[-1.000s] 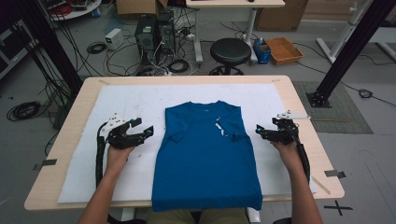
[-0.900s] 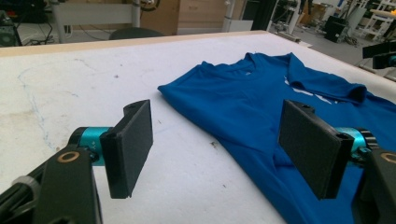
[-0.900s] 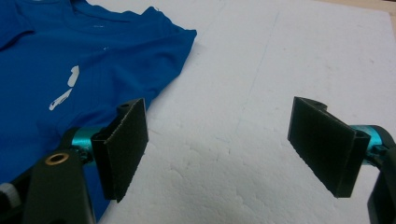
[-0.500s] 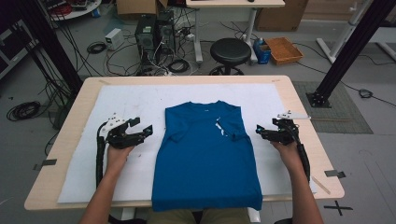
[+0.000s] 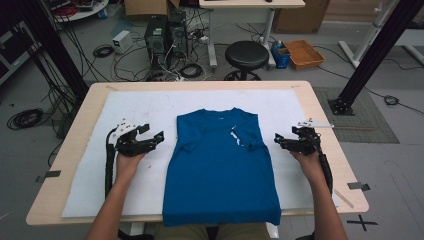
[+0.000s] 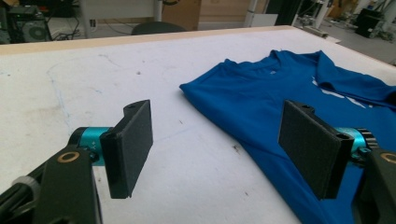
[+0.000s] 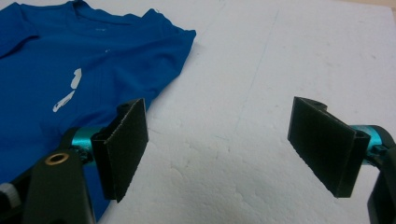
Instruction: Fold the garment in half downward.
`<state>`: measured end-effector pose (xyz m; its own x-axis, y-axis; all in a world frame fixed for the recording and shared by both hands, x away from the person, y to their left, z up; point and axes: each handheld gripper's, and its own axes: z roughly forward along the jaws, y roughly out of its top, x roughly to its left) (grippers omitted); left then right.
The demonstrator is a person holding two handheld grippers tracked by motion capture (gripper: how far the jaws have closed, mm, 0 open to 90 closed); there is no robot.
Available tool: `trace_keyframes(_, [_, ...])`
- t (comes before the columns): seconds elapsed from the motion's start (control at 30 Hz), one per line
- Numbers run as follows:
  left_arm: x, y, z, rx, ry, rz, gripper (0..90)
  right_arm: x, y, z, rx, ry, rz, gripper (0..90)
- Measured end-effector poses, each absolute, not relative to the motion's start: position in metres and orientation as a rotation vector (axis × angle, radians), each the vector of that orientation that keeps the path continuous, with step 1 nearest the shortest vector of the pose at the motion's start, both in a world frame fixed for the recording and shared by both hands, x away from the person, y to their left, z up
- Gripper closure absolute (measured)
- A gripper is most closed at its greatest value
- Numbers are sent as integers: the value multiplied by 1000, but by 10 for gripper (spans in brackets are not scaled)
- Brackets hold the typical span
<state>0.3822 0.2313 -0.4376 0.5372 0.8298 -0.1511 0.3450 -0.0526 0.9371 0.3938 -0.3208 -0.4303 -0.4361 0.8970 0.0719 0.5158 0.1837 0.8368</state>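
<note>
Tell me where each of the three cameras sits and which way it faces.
High view: above the person's side, facing forward and down on the table; forearms, left gripper, right gripper show.
Left gripper view: rides the left gripper, looks along its open jaws across the white sheet.
Right gripper view: rides the right gripper, facing down past open jaws.
All three share the blue T-shirt.

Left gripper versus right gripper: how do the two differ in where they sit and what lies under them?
The left gripper sits at the blue T-shirt's left sleeve side; the right gripper sits at its right sleeve side. In the left gripper view one of its fingers hangs over blue cloth; in the right gripper view the fingers frame mostly white table cover. Both stand open, holding nothing.
</note>
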Motion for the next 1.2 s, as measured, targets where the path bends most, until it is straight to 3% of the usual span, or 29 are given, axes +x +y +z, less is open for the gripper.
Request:
trace_keyframes(0.33, [427, 206, -420, 1736, 1088, 558, 271, 397, -319, -431, 1328, 2029, 1170, 200])
trace_keyframes(0.6, [470, 181, -413, 1907, 1130, 561, 329, 398, -316, -432, 1323, 2050, 1169, 200])
trace_keyframes(0.97, [499, 163, -445, 2060, 1195, 568, 372, 397, -315, -435, 1339, 2063, 1184, 200])
trace_keyframes(1.1, [499, 160, -445, 2070, 1145, 558, 481, 399, -314, -436, 1333, 2069, 1187, 200])
trace_keyframes(1.2, [497, 154, -445, 2095, 1080, 515, 734, 400, -312, -436, 1331, 2079, 1184, 201])
